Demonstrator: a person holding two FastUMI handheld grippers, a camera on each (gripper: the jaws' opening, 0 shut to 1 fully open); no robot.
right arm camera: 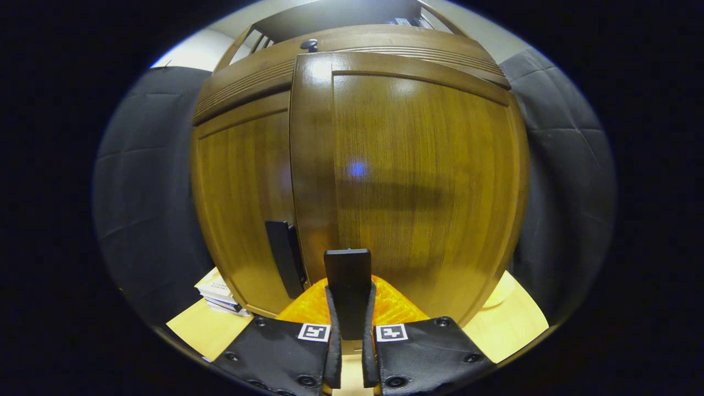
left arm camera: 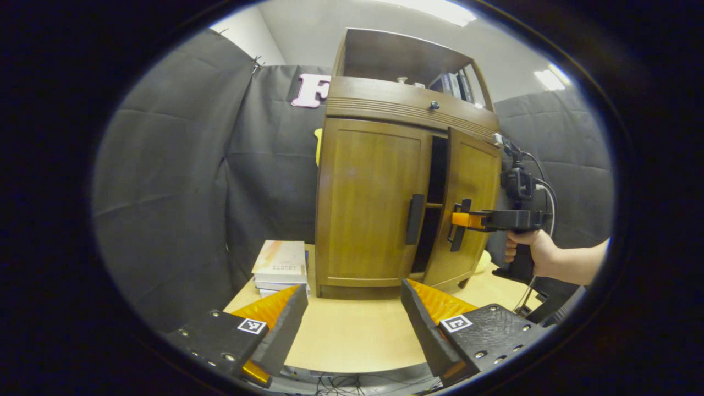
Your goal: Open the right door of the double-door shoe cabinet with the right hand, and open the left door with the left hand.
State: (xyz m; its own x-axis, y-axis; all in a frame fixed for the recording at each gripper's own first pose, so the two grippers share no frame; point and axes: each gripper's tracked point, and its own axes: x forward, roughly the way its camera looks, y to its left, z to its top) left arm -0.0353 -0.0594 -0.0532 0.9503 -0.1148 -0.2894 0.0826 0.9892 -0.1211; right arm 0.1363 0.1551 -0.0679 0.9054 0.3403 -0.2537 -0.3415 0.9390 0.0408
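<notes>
A brown wooden shoe cabinet (left arm camera: 374, 104) stands on a light table. Its left door (left arm camera: 363, 203) is closed, with a dark vertical handle (left arm camera: 415, 219) on its inner edge. The right door (left arm camera: 473, 192) is swung out a little, leaving a dark gap beside it. A hand holds my right gripper (left arm camera: 462, 219) on that door's handle (left arm camera: 458, 234). In the right gripper view the right door (right arm camera: 423, 176) is close ahead and my right gripper (right arm camera: 350, 297) is shut on its handle (right arm camera: 347, 269). The left door's handle (right arm camera: 281, 256) is just to the left. My left gripper (left arm camera: 355, 319) hangs open over the table, short of the cabinet.
A stack of books (left arm camera: 280, 264) lies on the table (left arm camera: 352, 341) left of the cabinet. A drawer with a small knob (left arm camera: 434, 105) sits above the doors, and an open shelf holding books (left arm camera: 456, 83) tops it. Black cloth walls close in behind and beside the cabinet.
</notes>
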